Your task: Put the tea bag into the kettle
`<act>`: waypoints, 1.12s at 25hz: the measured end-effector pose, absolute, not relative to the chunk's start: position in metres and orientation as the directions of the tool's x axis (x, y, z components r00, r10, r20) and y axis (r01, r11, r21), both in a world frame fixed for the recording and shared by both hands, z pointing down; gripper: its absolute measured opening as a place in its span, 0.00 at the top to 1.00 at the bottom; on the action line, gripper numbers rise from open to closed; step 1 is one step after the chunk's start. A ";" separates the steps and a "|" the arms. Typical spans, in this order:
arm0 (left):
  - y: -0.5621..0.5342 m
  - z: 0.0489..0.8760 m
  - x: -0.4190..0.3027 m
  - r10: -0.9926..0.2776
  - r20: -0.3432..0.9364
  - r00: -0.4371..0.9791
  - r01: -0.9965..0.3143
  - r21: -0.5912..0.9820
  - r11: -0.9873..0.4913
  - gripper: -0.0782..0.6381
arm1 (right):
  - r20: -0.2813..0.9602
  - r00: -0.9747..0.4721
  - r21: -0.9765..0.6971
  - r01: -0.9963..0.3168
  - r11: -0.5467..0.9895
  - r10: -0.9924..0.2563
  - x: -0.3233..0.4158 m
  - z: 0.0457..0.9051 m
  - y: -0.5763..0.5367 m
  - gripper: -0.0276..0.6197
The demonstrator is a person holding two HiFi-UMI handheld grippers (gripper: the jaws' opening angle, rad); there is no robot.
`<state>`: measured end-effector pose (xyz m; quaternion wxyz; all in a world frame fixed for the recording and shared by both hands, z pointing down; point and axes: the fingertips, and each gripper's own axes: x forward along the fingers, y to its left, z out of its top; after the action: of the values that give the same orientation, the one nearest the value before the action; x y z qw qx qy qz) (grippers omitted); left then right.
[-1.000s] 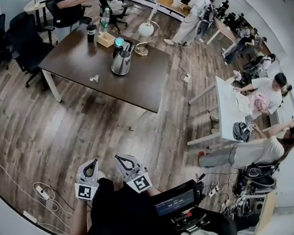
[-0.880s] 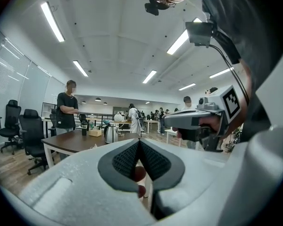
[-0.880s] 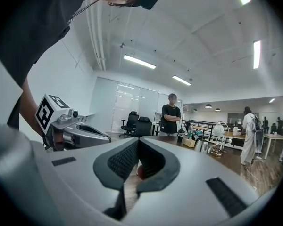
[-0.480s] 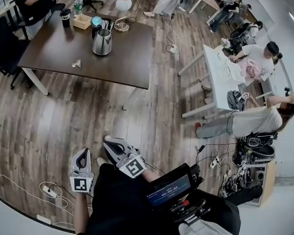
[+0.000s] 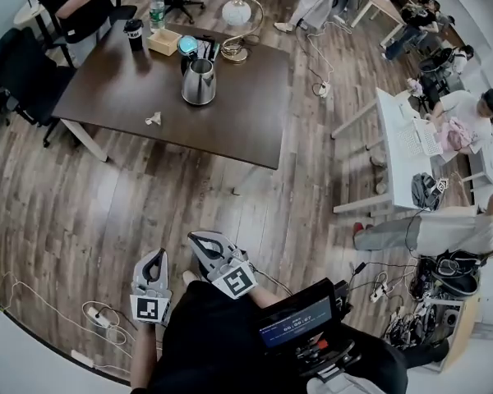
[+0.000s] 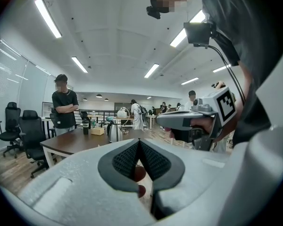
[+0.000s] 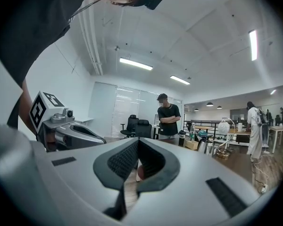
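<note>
Since the tea bag (image 5: pixel 154 119) looks like a small paper pouch, I judge it nearly weightless, soft and easy to tear. I would pinch it lightly by an upper corner rather than squeeze its middle.

From the head view it lies alone on the dark desk (image 5: pixel 246 105), towards the front edge and apart from the steel kettle (image 5: pixel 199 81), which stands further back. Both are well away from me across the wooden floor (image 5: pixel 82 212). The left gripper (image 5: pixel 155 257) and right gripper (image 5: pixel 201 240) hang close to my body. Print on the cup (image 5: pixel 134 33), the bottle (image 5: pixel 157 11) and the small screen (image 5: pixel 296 331) at my chest is too small to read.

From the left gripper view, its fingers (image 6: pixel 125 160) are pressed together with nothing between them.

From the right gripper view, those fingers (image 7: pixel 123 160) are likewise closed and empty. The marker cube (image 7: pixel 42 108) seen there shows only black squares, no words.
</note>
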<state>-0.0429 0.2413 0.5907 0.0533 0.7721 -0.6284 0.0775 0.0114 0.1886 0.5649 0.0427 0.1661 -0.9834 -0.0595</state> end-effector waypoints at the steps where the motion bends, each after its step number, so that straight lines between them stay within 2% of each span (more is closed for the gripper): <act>1: 0.232 0.593 -0.042 -0.962 0.188 0.199 -0.979 -0.013 -0.205 0.91 | 0.060 -0.941 0.127 -0.323 0.938 -0.332 0.012 0.565 0.176 0.95; 9: 0.164 0.588 -0.042 -0.970 0.199 0.139 -0.989 -0.031 -0.148 0.91 | 0.048 -0.944 0.068 -0.323 0.944 -0.327 0.011 0.574 0.087 0.95; 19: 0.135 0.599 -0.074 -0.976 0.215 0.034 -0.999 0.015 -0.031 0.91 | 0.123 -0.956 0.049 -0.263 0.964 -0.267 -0.021 0.605 0.039 0.95; 28: 0.084 0.617 -0.142 -0.975 0.214 0.067 -0.996 0.066 -0.054 0.91 | 0.218 -0.927 0.068 -0.297 0.952 -0.305 -0.076 0.637 -0.024 0.95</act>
<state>-0.1420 0.0843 0.6173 0.0978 0.7239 -0.6806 0.0555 -0.0760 -0.0239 0.6375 0.1136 0.1534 -0.9815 -0.0167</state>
